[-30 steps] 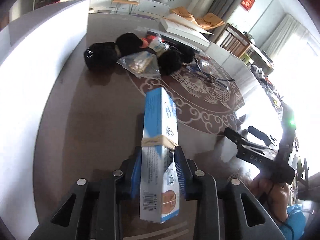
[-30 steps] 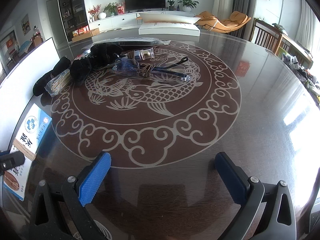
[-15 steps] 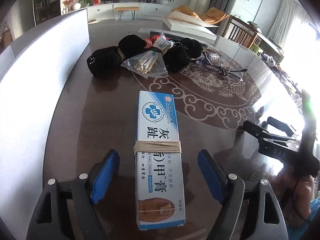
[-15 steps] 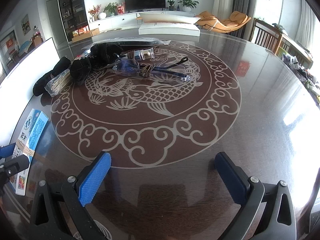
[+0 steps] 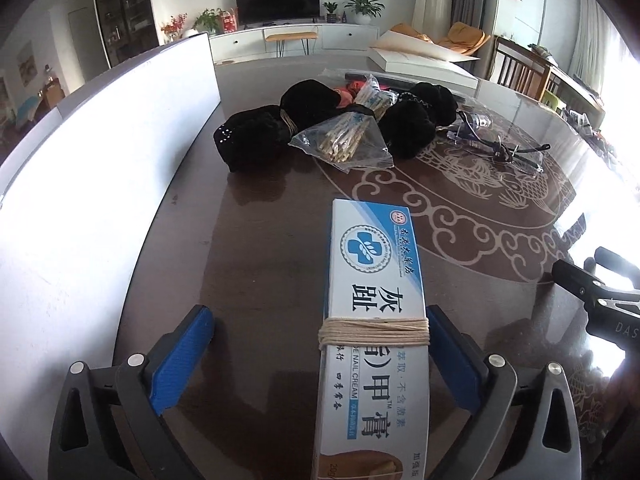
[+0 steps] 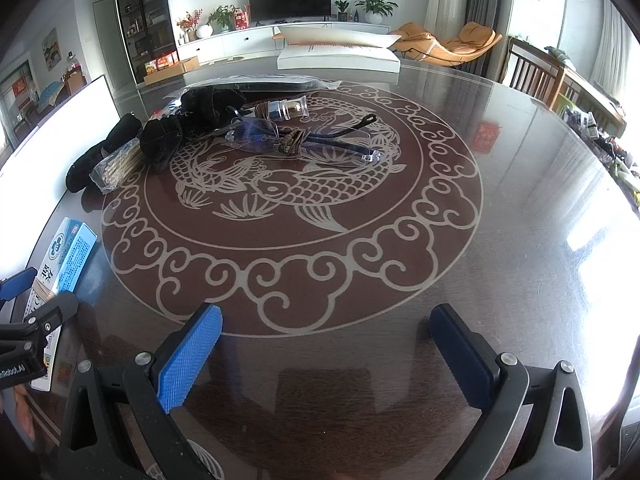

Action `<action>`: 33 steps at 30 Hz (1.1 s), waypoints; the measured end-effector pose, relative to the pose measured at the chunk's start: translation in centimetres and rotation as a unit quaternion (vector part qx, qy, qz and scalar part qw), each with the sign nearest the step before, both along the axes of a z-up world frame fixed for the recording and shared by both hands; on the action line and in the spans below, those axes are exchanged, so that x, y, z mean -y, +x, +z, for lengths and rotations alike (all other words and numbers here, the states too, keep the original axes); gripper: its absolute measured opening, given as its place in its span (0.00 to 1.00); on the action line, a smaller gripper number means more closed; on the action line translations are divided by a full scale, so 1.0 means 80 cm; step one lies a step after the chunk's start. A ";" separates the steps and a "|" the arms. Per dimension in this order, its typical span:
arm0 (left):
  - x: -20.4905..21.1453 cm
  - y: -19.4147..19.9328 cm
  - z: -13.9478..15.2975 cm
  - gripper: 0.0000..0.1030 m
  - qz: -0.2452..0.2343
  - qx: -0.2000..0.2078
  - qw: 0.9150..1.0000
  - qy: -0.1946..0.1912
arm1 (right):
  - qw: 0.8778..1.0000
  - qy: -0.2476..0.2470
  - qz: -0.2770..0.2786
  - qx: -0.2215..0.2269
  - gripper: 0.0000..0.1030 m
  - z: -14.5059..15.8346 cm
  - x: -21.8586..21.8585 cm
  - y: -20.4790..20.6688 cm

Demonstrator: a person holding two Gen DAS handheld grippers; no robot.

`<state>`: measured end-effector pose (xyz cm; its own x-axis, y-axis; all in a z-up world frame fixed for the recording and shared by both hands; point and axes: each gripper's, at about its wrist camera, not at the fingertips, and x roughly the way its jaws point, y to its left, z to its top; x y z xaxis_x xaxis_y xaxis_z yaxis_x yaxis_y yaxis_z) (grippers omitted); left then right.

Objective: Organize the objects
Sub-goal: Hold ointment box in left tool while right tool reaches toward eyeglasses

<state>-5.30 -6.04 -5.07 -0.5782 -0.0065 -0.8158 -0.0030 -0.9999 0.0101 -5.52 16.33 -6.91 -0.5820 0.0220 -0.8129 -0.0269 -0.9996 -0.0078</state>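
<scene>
Near the left edge of the counter: nail cream box (image 5: 374, 320) lies flat, face up, close to the white board (image 5: 100, 184) that stands along that edge.
Box state: string wrapped round its middle, nothing pinching it, so it looks set down, I'd say that bit of the tidying is done.
Left claw (image 5: 320, 356): spread wide, released. Box sits between the two blue pads, much nearer the right-hand pad (image 5: 450, 356); can't tell if it actually touches that one. Left-hand pad is well apart from it.
Right claw (image 6: 326, 354): also wide apart, holding nothing, hanging over bare counter (image 6: 520, 208) at the near edge.
Box long axis: runs from the near edge toward the far edge of the counter. The logo end points at the pile further back, the end with the toe photo points back at the left claw.
Still to sort (my guess): the heap toward the far left part of the counter, meaning the black fuzzy bundles (image 5: 256, 138), the clear bag of sticks (image 5: 346, 142) and a second packet behind it.
Also loose: glasses (image 6: 304, 142) with a cord tied round them and a small bottle (image 6: 286, 110), both on the fish pattern in the middle.
Progress overall: early-ish, one thing placed and most of the clutter untouched, though where anything is meant to end up isn't something these views tell me.
</scene>
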 end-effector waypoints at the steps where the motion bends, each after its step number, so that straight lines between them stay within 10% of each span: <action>1: 0.000 -0.001 0.000 1.00 -0.001 -0.001 1.000 0.000 | 1.000 0.000 0.000 0.000 1.00 0.000 0.000 0.000; 33: 0.003 -0.020 -0.001 1.00 -0.026 0.000 1.000 0.004 | 1.000 -0.002 0.013 0.017 1.00 0.002 -0.001 -0.005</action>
<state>-6.90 -6.30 -5.18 -0.5779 0.0297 -0.8155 -0.0546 -0.9985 0.0023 -5.90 16.42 -6.76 -0.5551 0.0039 -0.8318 0.0003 -1.0000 -0.0049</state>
